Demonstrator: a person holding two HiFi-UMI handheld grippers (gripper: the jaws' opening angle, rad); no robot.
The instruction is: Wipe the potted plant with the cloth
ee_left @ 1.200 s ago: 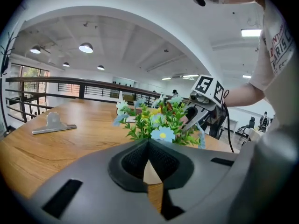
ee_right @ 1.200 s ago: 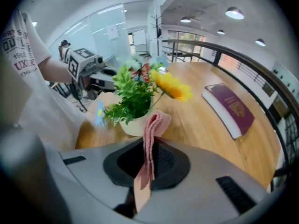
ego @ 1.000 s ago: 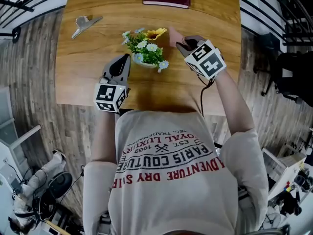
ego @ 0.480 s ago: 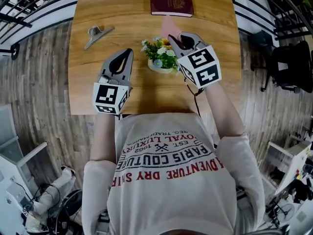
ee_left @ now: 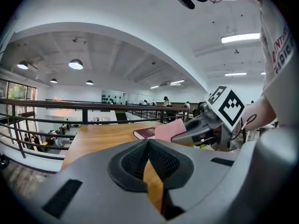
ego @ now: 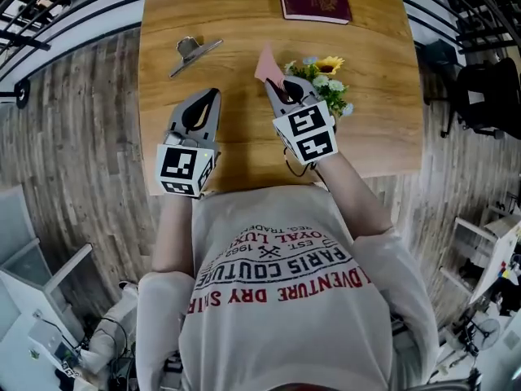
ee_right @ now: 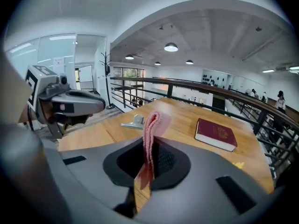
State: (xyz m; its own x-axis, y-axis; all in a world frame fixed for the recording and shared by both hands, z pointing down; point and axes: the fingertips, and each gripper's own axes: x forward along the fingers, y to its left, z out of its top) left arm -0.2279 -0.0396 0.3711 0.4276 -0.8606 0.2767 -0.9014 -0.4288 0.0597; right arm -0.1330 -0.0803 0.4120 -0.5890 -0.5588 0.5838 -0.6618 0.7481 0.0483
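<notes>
The right gripper (ego: 273,86) is clamped on the pink cloth (ego: 266,62). Its own view shows the folded strip pinched between the two pads, with its looped end standing up past the jaw tips. The potted plant (ego: 324,76) stands on the desk (ego: 232,19) just to the right of this gripper, close beside its jaws. It has a yellow bloom, small white and pale blue flowers and green leaves (the pot itself is mostly hidden behind the gripper body). Whether the leaves touch the gripper cannot be told. The cloth points ahead and a little left of the gripper, away from the plant and clear of it.

The left gripper (ego: 212,96) has its jaws pressed together with nothing between them. It is held over the near part of the desk, well to the left of the right gripper and about level with it. A metal clip (ego: 194,53) lies on the desk ahead of the left gripper and slightly to its left. A dark red book (ego: 314,0) lies flat well ahead of the right gripper, near the desk's far edge.
</notes>
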